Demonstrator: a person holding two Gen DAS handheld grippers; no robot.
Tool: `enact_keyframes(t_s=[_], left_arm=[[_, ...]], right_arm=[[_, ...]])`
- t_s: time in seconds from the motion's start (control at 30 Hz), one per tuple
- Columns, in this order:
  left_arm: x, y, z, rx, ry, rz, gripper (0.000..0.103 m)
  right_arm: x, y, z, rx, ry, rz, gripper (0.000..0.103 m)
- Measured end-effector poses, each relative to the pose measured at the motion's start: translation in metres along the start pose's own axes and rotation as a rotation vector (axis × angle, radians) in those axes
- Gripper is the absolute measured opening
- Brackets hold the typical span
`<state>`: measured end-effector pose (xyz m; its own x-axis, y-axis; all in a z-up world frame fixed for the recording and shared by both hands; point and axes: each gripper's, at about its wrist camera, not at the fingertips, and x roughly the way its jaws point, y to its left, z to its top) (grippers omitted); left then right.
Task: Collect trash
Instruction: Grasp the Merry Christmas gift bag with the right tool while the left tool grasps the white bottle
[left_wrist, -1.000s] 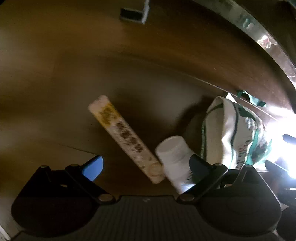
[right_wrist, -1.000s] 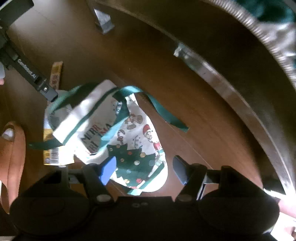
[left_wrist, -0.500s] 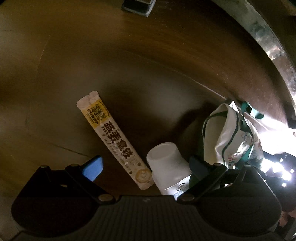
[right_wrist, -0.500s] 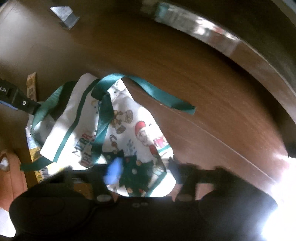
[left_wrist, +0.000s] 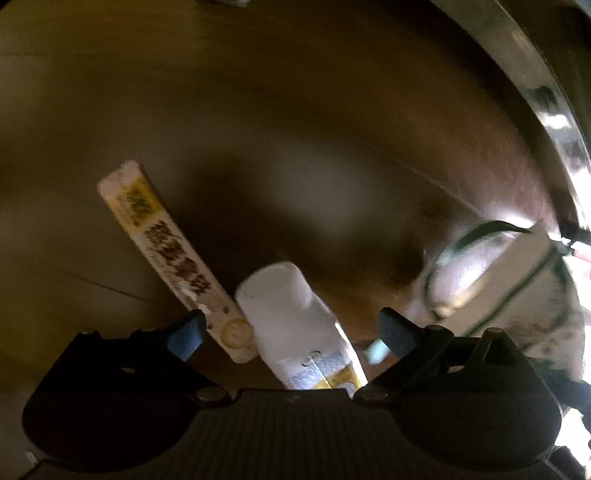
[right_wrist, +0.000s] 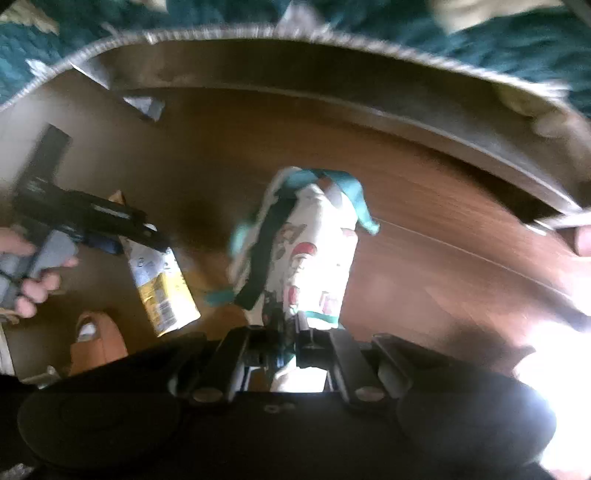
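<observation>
A home living space — a brown wood plank floor (right_wrist: 424, 236) with a teal patterned rug (right_wrist: 369, 18) edged in pale fringe, a Christmas-print cloth bag (right_wrist: 314, 266) and a drink carton (right_wrist: 162, 284) lying about, and an orange slipper (right_wrist: 98, 339) close by.

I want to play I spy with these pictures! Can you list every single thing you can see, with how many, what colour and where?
Bag: one, white with Christmas pictures and green handles, pinched in the right gripper above the floor.
Small carton: one, white, blue and yellow, between the left gripper's fingers; whether they touch it is unclear.
Long sachet: one, white and yellow with dark print, flat on the floor beside the carton.
Floor: brown wood.
Rug: one, teal with a pale fringe, at the far edge of the floor.
Left gripper: one, black, open.
Right gripper: one, black, shut on the bag.
Left hand: one, gripping the left gripper's handle.
</observation>
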<state>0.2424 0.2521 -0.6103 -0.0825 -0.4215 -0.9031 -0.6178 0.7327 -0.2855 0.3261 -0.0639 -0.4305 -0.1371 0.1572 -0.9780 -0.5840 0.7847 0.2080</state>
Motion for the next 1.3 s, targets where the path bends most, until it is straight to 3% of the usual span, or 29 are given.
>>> enact_keyframes(t_s=[0.13, 0.27, 0.37, 0.47, 0.53, 0.6, 0.73, 0.77, 0.8, 0.83, 1.1, 1.3], left_arm=[[0.013, -0.016, -0.007, 0.055, 0.02, 0.027, 0.098], [0.02, -0.027, -0.009, 0.086, 0.048, 0.053, 0.087], [0.024, -0.037, -0.009, 0.114, 0.036, 0.073, 0.087], [0.026, -0.045, -0.008, 0.155, 0.018, 0.113, 0.067], [0.026, -0.045, -0.006, 0.146, 0.025, 0.116, 0.066], [0.023, -0.044, -0.002, 0.149, 0.02, 0.126, 0.066], [0.021, -0.039, 0.001, 0.152, 0.002, 0.128, 0.062], [0.019, -0.041, 0.0, 0.154, 0.001, 0.128, 0.061], [0.022, -0.045, 0.0, 0.159, 0.001, 0.127, 0.061], [0.026, -0.047, -0.007, 0.166, -0.001, 0.126, 0.06], [0.015, -0.042, -0.017, 0.189, -0.017, 0.107, 0.057], [0.007, -0.043, -0.016, 0.195, -0.016, 0.104, 0.057]], right_arm=[[-0.025, -0.01, -0.001, 0.107, -0.005, -0.004, 0.004], [-0.019, -0.012, 0.0, 0.179, -0.038, -0.001, 0.005], [0.004, -0.014, 0.005, 0.222, -0.057, 0.05, 0.005], [0.038, -0.011, 0.01, 0.286, -0.113, 0.068, 0.009], [0.063, -0.008, 0.012, 0.301, -0.118, 0.049, 0.015], [0.078, -0.004, 0.009, 0.274, -0.101, 0.046, 0.024], [0.084, 0.016, 0.002, 0.034, -0.078, -0.032, 0.027], [0.083, 0.02, 0.001, -0.005, -0.089, -0.042, 0.032], [0.082, 0.022, 0.0, -0.034, -0.093, -0.044, 0.043], [0.083, 0.025, 0.001, -0.061, -0.093, -0.044, 0.044], [0.095, 0.024, 0.031, -0.114, -0.12, -0.085, 0.045], [0.126, 0.019, 0.06, -0.081, -0.046, -0.104, 0.041]])
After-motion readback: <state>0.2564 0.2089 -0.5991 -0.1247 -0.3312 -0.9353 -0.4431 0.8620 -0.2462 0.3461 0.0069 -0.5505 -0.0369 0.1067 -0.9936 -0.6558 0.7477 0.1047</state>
